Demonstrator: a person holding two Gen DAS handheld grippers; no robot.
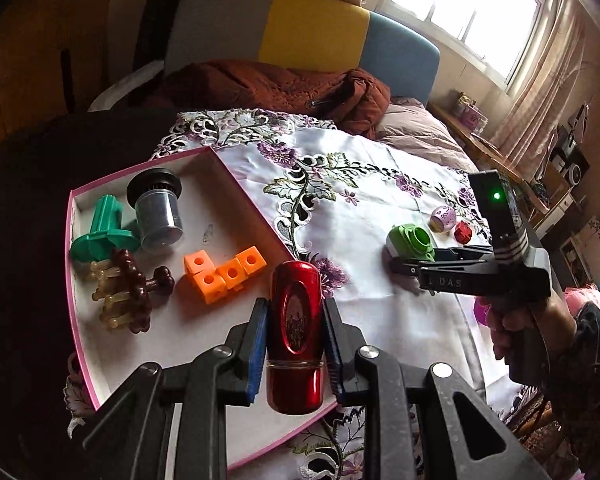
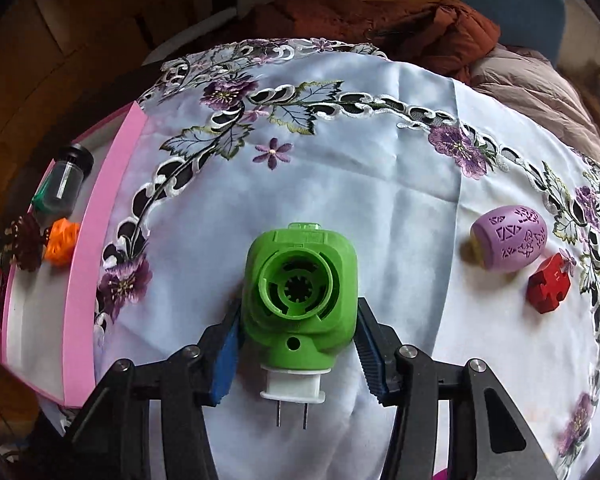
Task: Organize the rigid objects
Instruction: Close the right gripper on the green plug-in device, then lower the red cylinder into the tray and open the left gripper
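1. The left gripper [image 1: 296, 340] is clamped tight on a red metal tube [image 1: 295, 334]. The tube stands between the two blue pads [image 1: 260, 344], and its long side runs the same way as the fingers, pointing away from the hand
2. The red tube hangs over the near edge of the pink tray [image 1: 100, 184]. The empty white floor of the tray is just under it and a bit to the left, so I think the next move is to lower it there and let go
3. The right gripper [image 2: 298, 344] has its pads squeezed on the two sides of a green plug-in thing [image 2: 300, 284]. The green thing lies on the flowery cloth [image 2: 380, 160], with its round hole facing up and its two metal pins pointing back toward the hand
4. The tray lies to the left of the green thing, so the right hand has far to go. The left hand is much nearer to the tray
5. Counting what is in the tray: one dark jar [image 1: 156, 208], one teal green piece [image 1: 100, 228], one bunch of brown and yellow pegs [image 1: 128, 292], and one shape made of four orange cubes [image 1: 220, 274]
6. Counting what is loose on the cloth: one purple egg shape [image 2: 510, 236] and one red puzzle block [image 2: 548, 284], touching or nearly so
7. That makes two things in the grippers, four in the tray and two left to pick up
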